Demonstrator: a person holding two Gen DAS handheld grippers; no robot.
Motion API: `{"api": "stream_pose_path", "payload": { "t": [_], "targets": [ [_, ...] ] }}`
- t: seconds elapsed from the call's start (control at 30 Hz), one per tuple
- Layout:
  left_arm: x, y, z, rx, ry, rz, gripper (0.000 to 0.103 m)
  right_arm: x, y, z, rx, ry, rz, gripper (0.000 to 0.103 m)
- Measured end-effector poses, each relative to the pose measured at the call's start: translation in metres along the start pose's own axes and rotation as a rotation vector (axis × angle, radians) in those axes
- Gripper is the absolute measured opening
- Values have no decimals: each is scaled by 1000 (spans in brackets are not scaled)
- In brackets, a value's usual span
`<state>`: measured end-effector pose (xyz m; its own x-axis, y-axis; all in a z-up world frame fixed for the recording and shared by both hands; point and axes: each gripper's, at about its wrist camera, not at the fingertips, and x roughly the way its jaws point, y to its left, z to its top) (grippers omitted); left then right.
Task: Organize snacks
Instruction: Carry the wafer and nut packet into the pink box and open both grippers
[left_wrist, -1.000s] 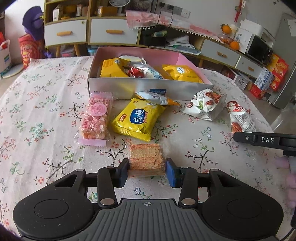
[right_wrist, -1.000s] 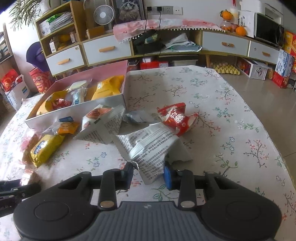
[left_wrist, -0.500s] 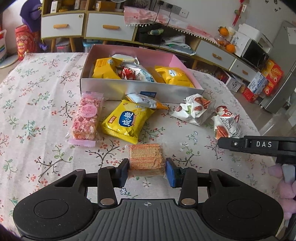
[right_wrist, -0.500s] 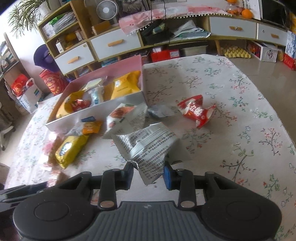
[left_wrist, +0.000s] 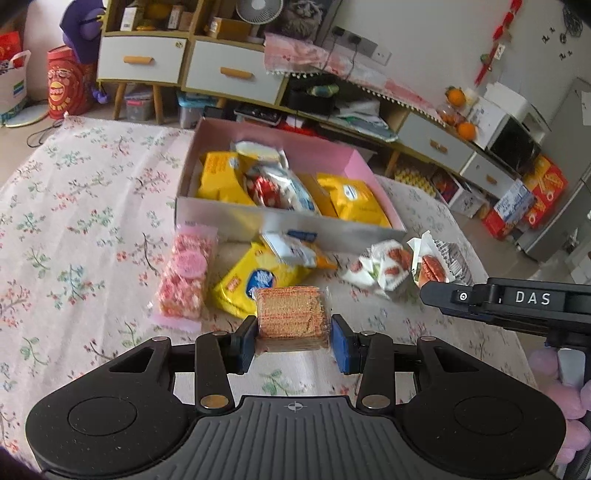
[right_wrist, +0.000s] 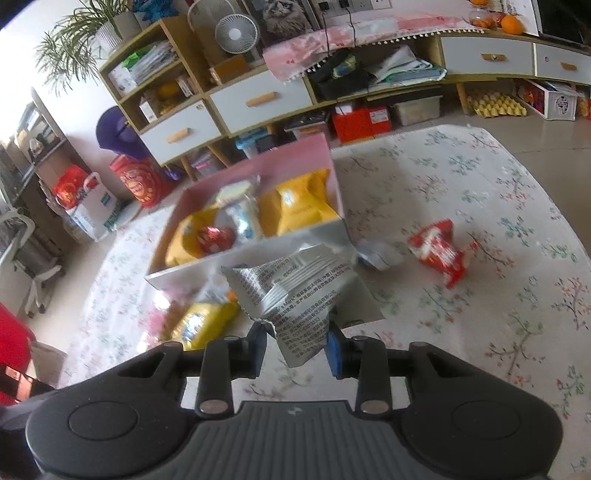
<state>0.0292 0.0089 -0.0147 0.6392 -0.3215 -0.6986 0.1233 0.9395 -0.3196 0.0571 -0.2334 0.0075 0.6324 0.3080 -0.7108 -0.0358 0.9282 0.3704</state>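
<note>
My left gripper (left_wrist: 293, 341) is shut on a clear pack of orange wafer biscuits (left_wrist: 291, 314), held above the flowered tablecloth. My right gripper (right_wrist: 295, 347) is shut on a silver snack packet (right_wrist: 295, 295) with printed text, also lifted off the table. Ahead of both stands the pink-lined snack box (left_wrist: 352, 225) (right_wrist: 236, 258), which holds several yellow, red and white packs. In front of the box lie a pink candy pack (left_wrist: 184, 277), a yellow bag (left_wrist: 255, 280) and a white-and-blue pack (left_wrist: 291, 247). The right gripper's body (left_wrist: 517, 302) shows at the right of the left wrist view.
Two nut packets (left_wrist: 380, 269) (left_wrist: 432, 262) lie right of the box's front. A red packet (right_wrist: 441, 251) and a small silver wrapper (right_wrist: 376, 254) lie on the cloth to the right. Cabinets with drawers (right_wrist: 258, 99) stand beyond the table's far edge.
Both grippers have risen with their packs, so the table looks farther below. The wafer pack and the silver packet have come off the cloth, and the box sits lower in both views.
</note>
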Motion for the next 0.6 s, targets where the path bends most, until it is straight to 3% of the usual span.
{"api": "stream_pose_path", "payload": {
  "t": [0.27, 0.6],
  "targets": [
    [11, 12, 30, -40, -8, 36, 39, 12, 10, 31, 45, 1, 51, 18],
    [48, 22, 85, 16, -47, 120, 39, 50, 17, 85, 28, 1, 74, 18]
  ]
}}
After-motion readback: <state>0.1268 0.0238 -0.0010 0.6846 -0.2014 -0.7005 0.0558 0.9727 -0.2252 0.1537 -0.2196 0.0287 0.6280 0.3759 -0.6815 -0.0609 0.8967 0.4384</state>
